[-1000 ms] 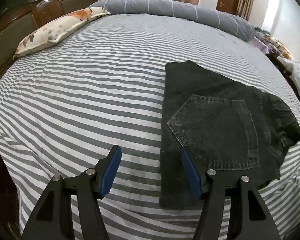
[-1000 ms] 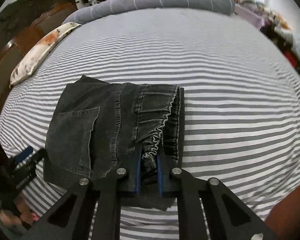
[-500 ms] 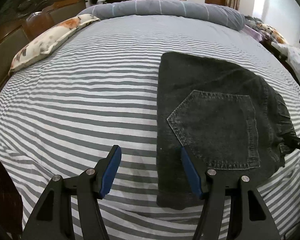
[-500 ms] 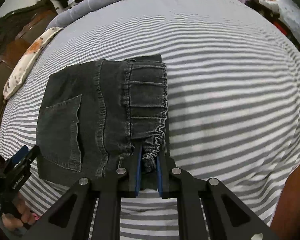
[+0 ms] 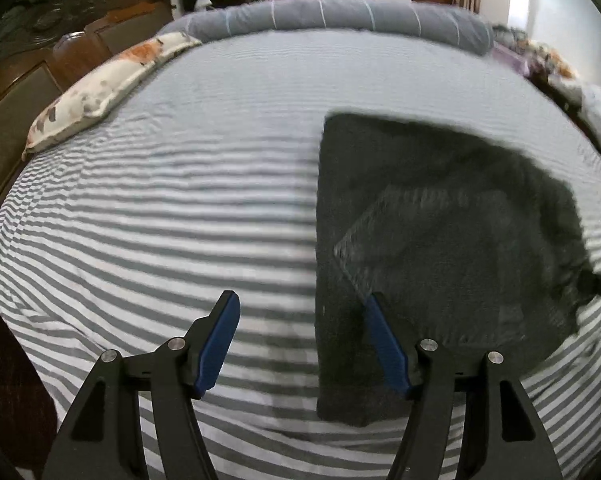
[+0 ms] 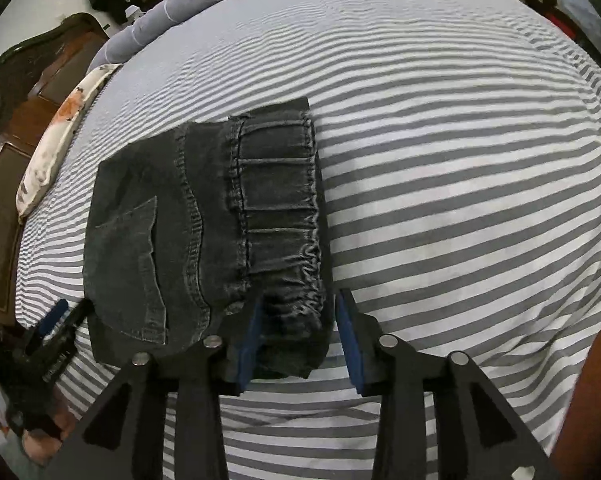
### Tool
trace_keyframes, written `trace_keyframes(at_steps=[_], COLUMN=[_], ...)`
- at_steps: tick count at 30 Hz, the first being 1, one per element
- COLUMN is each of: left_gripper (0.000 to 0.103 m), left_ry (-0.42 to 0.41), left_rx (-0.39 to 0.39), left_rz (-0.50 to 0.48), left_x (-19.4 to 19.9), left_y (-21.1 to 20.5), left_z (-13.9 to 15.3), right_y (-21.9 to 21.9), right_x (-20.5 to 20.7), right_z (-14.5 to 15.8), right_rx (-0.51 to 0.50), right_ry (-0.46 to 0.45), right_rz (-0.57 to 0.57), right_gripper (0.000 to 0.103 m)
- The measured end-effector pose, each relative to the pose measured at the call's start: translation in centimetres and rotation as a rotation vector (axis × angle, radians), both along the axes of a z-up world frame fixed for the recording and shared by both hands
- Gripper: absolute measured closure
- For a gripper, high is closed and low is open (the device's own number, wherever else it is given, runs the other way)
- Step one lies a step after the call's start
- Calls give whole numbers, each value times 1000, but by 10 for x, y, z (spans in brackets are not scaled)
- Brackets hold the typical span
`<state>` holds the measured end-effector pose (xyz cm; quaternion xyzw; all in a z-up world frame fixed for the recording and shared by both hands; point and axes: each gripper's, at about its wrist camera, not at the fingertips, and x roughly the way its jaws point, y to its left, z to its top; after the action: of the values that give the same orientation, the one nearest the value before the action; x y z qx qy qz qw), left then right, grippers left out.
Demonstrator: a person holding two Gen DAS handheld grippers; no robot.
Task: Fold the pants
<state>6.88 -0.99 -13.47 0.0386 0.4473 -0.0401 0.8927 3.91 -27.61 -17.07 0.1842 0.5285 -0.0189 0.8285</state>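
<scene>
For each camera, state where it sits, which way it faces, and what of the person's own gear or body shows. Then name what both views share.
Left wrist: on the left claw, looking steeply down across the striped bed; open jaws, nothing between them, folded black pants to the right.
Right wrist: on the right claw, looking steeply down at the pants' elastic waistband; jaws have just been opening, the waistband corner loose between them. A forearm shows at right.
Shared: pants, bed, floral pillow, each other's claw.

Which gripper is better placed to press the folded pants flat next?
Probably the right gripper: its just-opened jaws straddle the pants waistband. The left gripper hangs open at their edge.
</scene>
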Motion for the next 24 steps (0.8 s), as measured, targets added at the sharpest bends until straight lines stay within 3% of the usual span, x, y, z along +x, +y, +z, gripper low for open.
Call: trace_keyframes(at_steps=[3,6,10,17,20,22,24], left_gripper=[37,37,37,37,37,37,37], left_ry=[-54,-88,-95,-8,43,76,102], left_rx=[-13,37,60,-8,-44,-67,-62], left_rz=[-20,-85,-164,-232,-262,-285,-282], left_x=[6,21,49,104,126,137,148], left_y=[0,-12,-28,-53,-69,-78,-85], left_z=[19,31,37,27,17,10,2], right_y=[-5,-8,-23,-54,-53,-53,-52], right_x=[4,19,50,76,81,85,86], right_z=[15,28,26,-3,-6,-6,1], right_rx=[1,6,65,322,345,321,275], right_ry=[-35,-59,-58,-26,-26,-30,-60], right_rz=[24,41,26,-43,-42,-44,-31], right_gripper=[63,62,62,61,68,86,93])
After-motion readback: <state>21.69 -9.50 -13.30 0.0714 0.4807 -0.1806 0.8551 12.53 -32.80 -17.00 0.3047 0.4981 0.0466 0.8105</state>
